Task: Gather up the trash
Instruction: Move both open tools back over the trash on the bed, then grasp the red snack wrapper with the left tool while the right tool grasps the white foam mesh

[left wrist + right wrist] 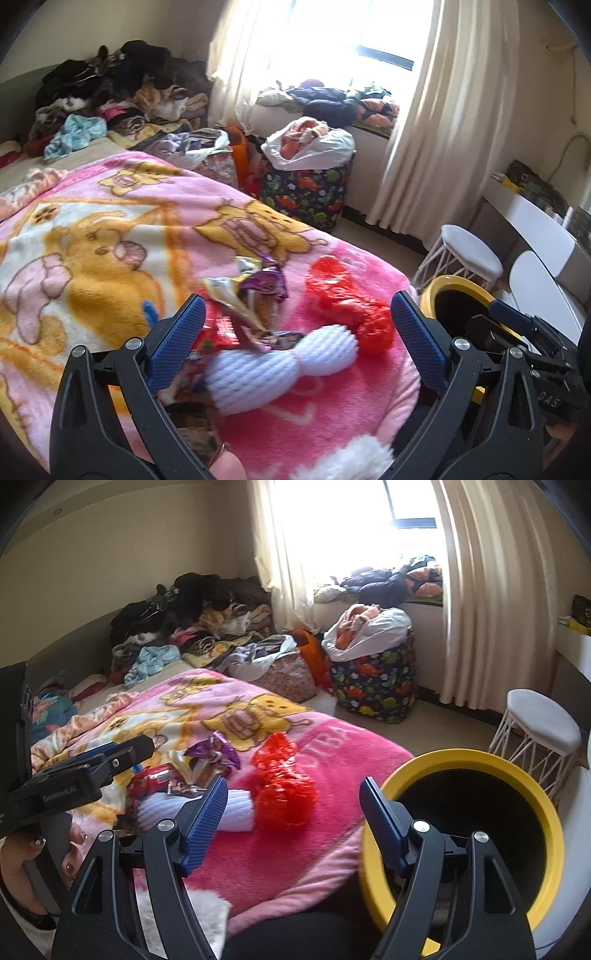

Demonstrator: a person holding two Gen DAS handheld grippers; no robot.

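Trash lies on a pink cartoon blanket (110,229): a crumpled red plastic bag (347,302), a white foam net sleeve (280,365), a purple wrapper (266,282) and red snack wrappers (218,328). My left gripper (299,339) is open and empty, just above the white sleeve. My right gripper (291,823) is open and empty, between the red bag (284,790) and a yellow-rimmed black bin (465,771). The white sleeve (236,808), purple wrapper (214,755) and red wrapper (155,779) also show in the right wrist view. The left gripper body (74,775) shows there at left.
The bin (454,291) stands at the bed's right edge. A white stool (539,727) and a white desk (535,221) are to the right. Piled clothes (122,85), a dinosaur-print bag (373,679) and curtains (487,590) are at the back.
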